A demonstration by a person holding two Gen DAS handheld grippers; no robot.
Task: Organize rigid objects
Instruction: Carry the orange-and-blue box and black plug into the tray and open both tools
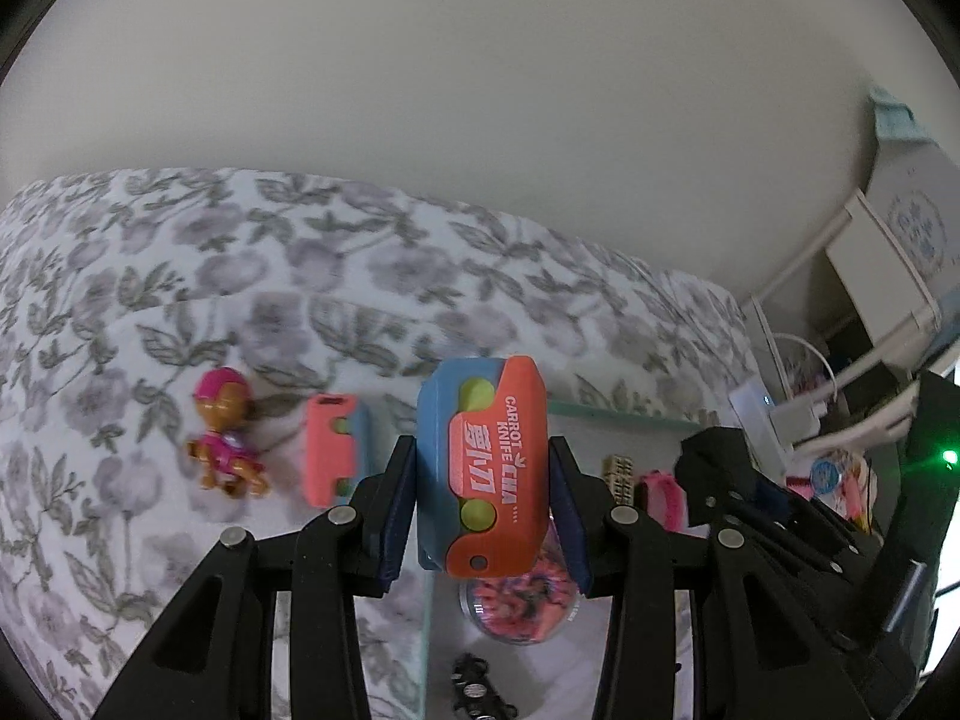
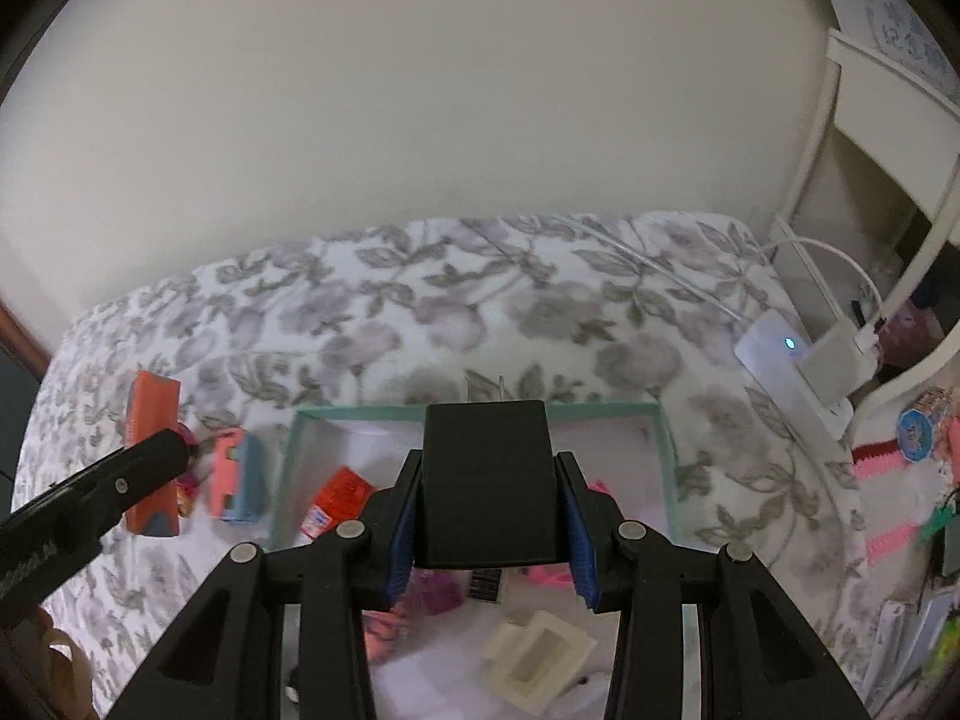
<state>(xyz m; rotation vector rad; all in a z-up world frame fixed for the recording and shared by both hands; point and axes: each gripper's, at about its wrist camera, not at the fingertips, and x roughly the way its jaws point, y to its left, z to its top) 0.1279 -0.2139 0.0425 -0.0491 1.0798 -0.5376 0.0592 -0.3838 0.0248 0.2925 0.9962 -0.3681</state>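
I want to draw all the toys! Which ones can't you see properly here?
- Round pink thing, left wrist view: the orange carrot knife toy in the left claw covers its top.
- Box, right wrist view: the black block in the right claw hides its middle.
- Doll: blurred.

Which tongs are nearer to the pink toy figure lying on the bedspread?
Left. The left tongs, gripping the carrot knife toy, sit beside the pink toy figure. The right tongs hold a black block above the box, farther away.
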